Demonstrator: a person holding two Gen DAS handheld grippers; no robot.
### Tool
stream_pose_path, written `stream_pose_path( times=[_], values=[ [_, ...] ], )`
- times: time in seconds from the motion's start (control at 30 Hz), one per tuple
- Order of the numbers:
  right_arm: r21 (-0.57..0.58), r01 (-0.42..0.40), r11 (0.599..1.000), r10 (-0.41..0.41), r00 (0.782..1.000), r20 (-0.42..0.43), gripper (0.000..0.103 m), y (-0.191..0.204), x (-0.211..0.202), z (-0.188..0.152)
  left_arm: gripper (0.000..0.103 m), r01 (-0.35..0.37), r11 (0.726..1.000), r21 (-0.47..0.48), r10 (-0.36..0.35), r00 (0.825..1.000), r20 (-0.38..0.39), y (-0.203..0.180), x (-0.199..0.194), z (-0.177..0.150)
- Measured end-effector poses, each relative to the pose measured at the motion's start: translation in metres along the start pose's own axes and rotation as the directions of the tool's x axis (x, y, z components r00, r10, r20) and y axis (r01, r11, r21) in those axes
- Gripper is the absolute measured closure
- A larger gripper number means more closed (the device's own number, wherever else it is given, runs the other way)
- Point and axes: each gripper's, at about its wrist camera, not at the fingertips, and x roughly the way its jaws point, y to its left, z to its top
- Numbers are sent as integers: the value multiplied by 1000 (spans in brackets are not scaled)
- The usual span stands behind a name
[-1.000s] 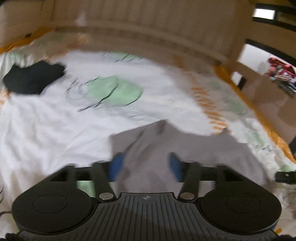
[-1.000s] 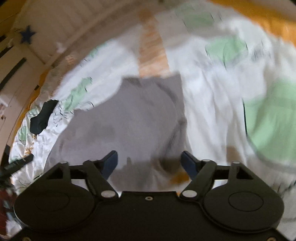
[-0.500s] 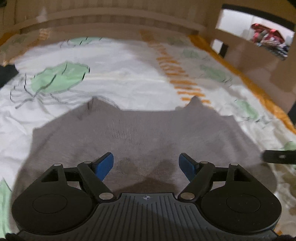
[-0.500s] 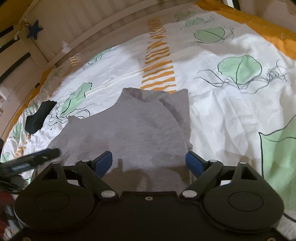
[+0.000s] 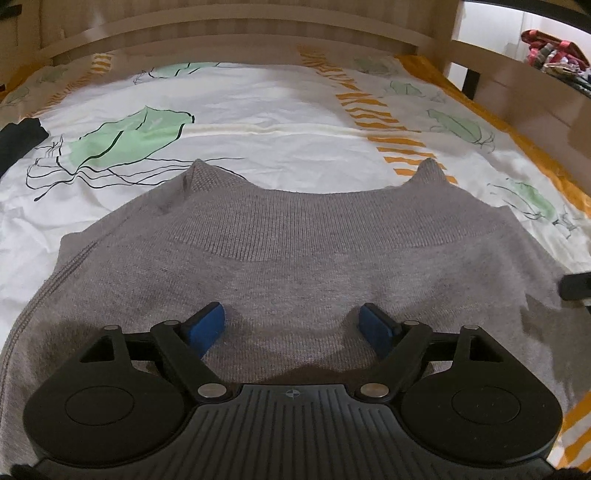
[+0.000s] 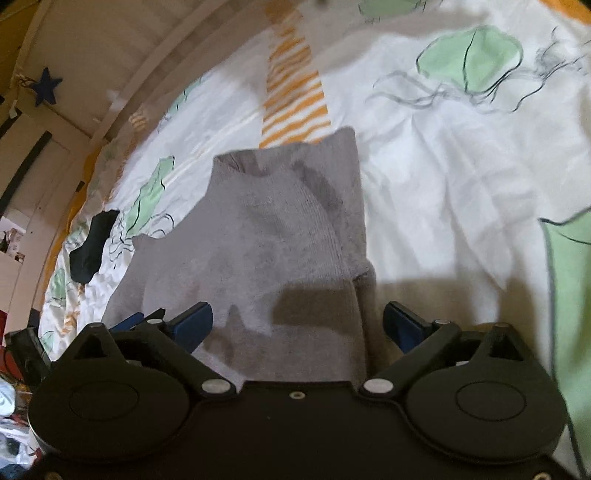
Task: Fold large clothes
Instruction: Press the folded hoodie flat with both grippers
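Note:
A grey knit sweater (image 5: pixel 295 251) lies partly folded on the bed, with two pointed corners at its far edge. It also shows in the right wrist view (image 6: pixel 266 236), where its right edge is a thick fold. My left gripper (image 5: pixel 293 328) is open and empty, low over the sweater's near part. My right gripper (image 6: pixel 297 321) is open and empty, straddling the sweater's right folded edge. The left gripper's blue fingers (image 6: pixel 129 321) show at the left of the right wrist view.
The bed (image 5: pixel 277 99) has a white sheet with green jellyfish and orange stripes. A black garment (image 6: pixel 90 245) lies at the far left, also seen in the left wrist view (image 5: pixel 16 138). A wooden headboard (image 5: pixel 258 26) stands behind. A green cloth (image 6: pixel 569 288) lies right.
Both grippers have moved down and closer to the sweater. The left view swung from the sweater's corner to face its middle. Both stayed open.

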Motion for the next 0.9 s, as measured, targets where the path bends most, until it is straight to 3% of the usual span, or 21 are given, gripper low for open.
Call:
stream_pose_path(
  times=[0.3, 0.5, 0.57, 0.63, 0.7, 0.9],
  values=[
    [10, -94, 996, 94, 994, -46, 0, -2, 35, 33, 15, 1, 1000, -27, -1, 1000, -10, -2, 4, 5],
    [43, -132, 990, 133, 991, -24, 0, -7, 38, 33, 10, -2, 1000, -24, 2, 999, -39, -4, 7, 13],
    [38, -127, 991, 128, 992, -23, 0, -6, 38, 32, 15, 6, 998, -67, -8, 999, -36, -1, 3, 17],
    [30, -111, 993, 111, 993, -24, 0, -3, 38, 32, 34, 19, 993, -113, -21, 1000, -18, 1, -5, 24],
    [20, -95, 995, 95, 995, -28, 0, 0, 39, 32, 40, 52, 990, -134, -52, 999, 6, 0, -9, 33],
    [21, -90, 996, 91, 995, -36, 0, 1, 40, 33, 70, 105, 972, -208, -102, 995, 25, -10, 14, 52]
  ],
)
